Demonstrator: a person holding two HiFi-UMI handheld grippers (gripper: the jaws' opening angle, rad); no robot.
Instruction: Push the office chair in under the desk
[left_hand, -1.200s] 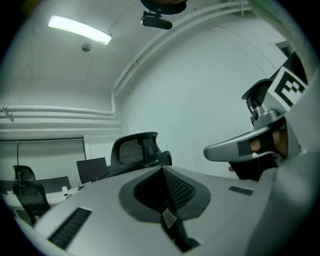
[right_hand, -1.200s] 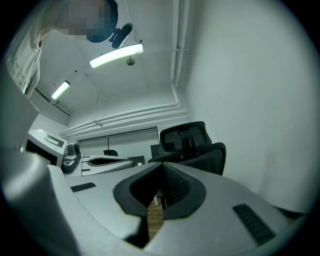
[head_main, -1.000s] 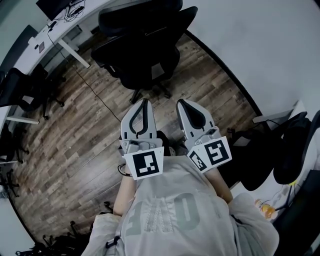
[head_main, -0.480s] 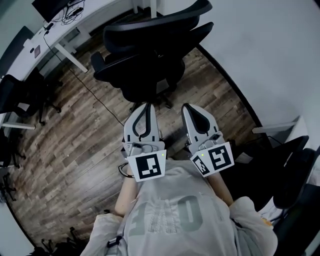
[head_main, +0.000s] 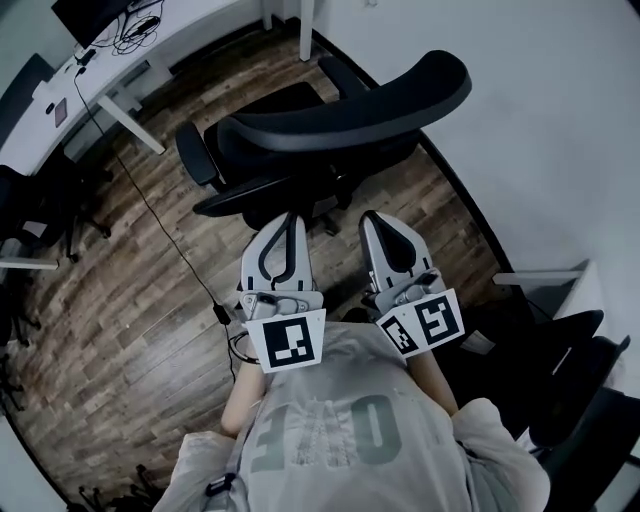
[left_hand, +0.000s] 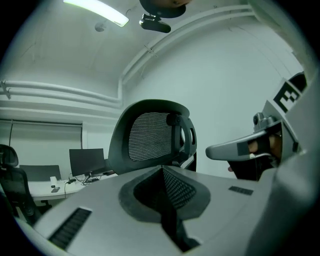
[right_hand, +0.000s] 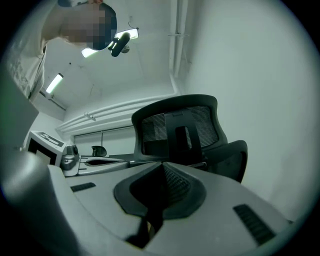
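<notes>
Office chair (head_main: 350, 112): black, with a curved mesh backrest, a padded seat, armrests and a wheeled base. It stands on the brown wood-plank floor (head_main: 120, 280), out in the open, close to the white wall (head_main: 540, 100) and apart from the long white desk (head_main: 105, 62) at upper left in the head view. Its backrest is turned toward both grippers and fills the middle of the left gripper view (left_hand: 150, 135) and of the right gripper view (right_hand: 175, 127).

Left gripper (head_main: 285, 218): grey, two-jaw, with a marker cube, held level and pointing at the chair's back. The jaws are closed together (left_hand: 162, 169) with nothing between them.

Right gripper (head_main: 376, 220): same make, just beside the left one and parallel to it. The jaws are closed together (right_hand: 162, 165) and hold nothing. Whether either tip touches the backrest cannot be told.

Desk contents: a dark flat monitor (head_main: 92, 14) and loose cables.

Floor: a thin black cable (head_main: 160, 215) runs from the desk toward the person.

Other seating: dark chairs at far left (head_main: 45, 195) and lower right (head_main: 575, 385).

Operator: grey printed T-shirt (head_main: 340, 430), seen from above.
</notes>
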